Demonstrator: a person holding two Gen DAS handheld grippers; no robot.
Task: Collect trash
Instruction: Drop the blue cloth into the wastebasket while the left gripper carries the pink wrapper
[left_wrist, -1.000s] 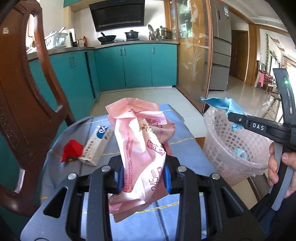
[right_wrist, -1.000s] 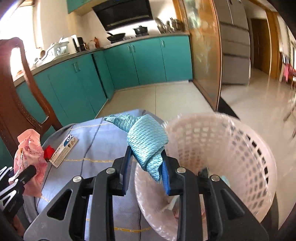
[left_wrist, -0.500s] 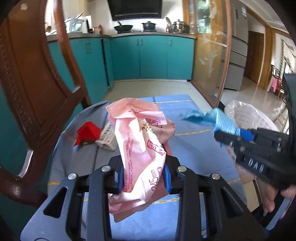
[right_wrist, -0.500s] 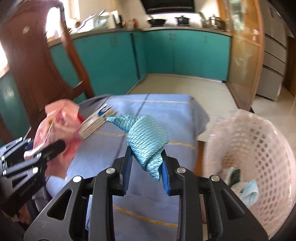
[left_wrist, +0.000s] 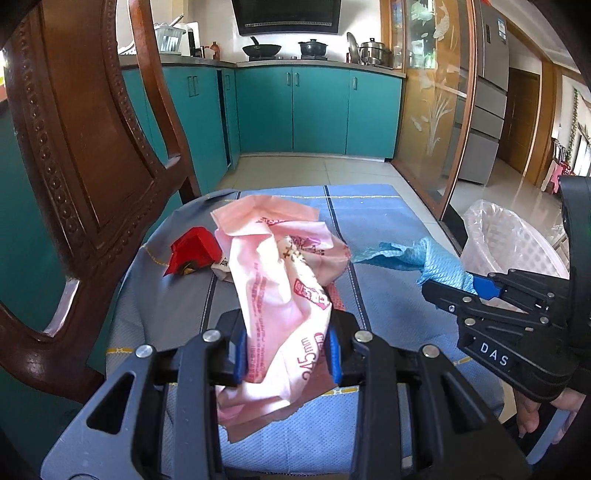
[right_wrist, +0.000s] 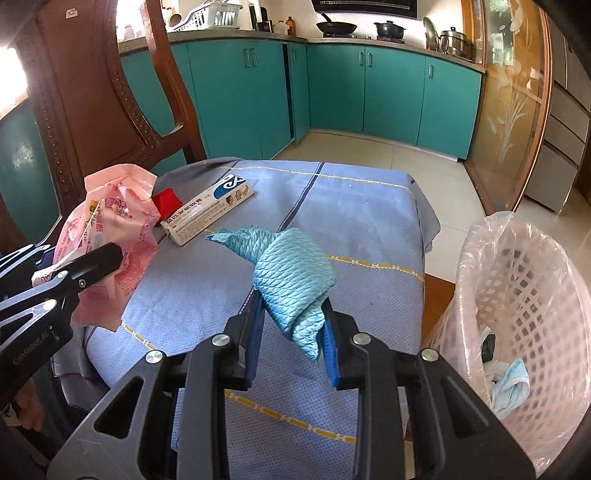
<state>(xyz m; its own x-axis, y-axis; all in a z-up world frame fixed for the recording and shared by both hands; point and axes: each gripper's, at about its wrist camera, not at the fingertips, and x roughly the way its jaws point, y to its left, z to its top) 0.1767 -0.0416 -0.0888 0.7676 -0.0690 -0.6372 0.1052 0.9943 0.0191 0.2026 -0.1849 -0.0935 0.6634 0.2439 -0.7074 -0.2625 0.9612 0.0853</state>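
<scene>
My left gripper (left_wrist: 286, 352) is shut on a crumpled pink plastic bag (left_wrist: 280, 280), held above the blue cloth-covered table (left_wrist: 373, 206). My right gripper (right_wrist: 293, 338) is shut on a bunched light-blue cloth (right_wrist: 293, 280), over the table's near half. In the left wrist view the right gripper (left_wrist: 448, 286) shows at the right with that blue cloth (left_wrist: 421, 258). In the right wrist view the left gripper (right_wrist: 79, 260) shows at the left with the pink bag (right_wrist: 110, 225). On the table lie a red scrap (right_wrist: 168, 201) and a white and blue box (right_wrist: 208, 210). A pale lattice wastebasket (right_wrist: 524, 302) with a liner stands right of the table.
A carved wooden chair back (left_wrist: 85, 147) rises close on the left. Teal kitchen cabinets (left_wrist: 317, 110) line the far wall across a tiled floor. A wood-framed glass door (left_wrist: 436, 103) stands beyond the basket. Some trash (right_wrist: 508, 380) lies in the basket's bottom.
Both grippers swung left, away from the basket and over the table. The right gripper with the blue cloth went from above the basket rim to above the tablecloth. Both grips are unchanged.
</scene>
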